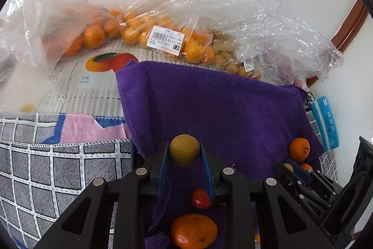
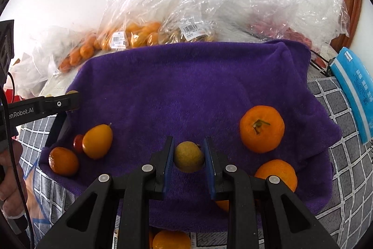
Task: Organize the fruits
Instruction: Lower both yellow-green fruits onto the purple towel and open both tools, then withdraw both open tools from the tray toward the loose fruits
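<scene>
Fruits lie scattered on the purple towel (image 2: 198, 85): a large mandarin (image 2: 262, 128) toward its right edge, an oval yellow-orange fruit (image 2: 97, 141) and a small orange (image 2: 63, 161) at its near-left corner, with bagged stock (image 1: 163, 36) beyond its far edge. Each pinched fruit is best lowered onto bare towel beside its like, jaws parting only at rest. Both tongs tilt steeply downward: left gripper (image 1: 184, 151) pinching a yellowish round fruit (image 1: 184, 149), right gripper (image 2: 188, 156) clamping a smaller greenish-brown fruit (image 2: 188, 156).

Grey checked cloth (image 2: 338, 130) bears a purple towel (image 2: 186, 85) and fruit bags (image 1: 163, 22).
</scene>
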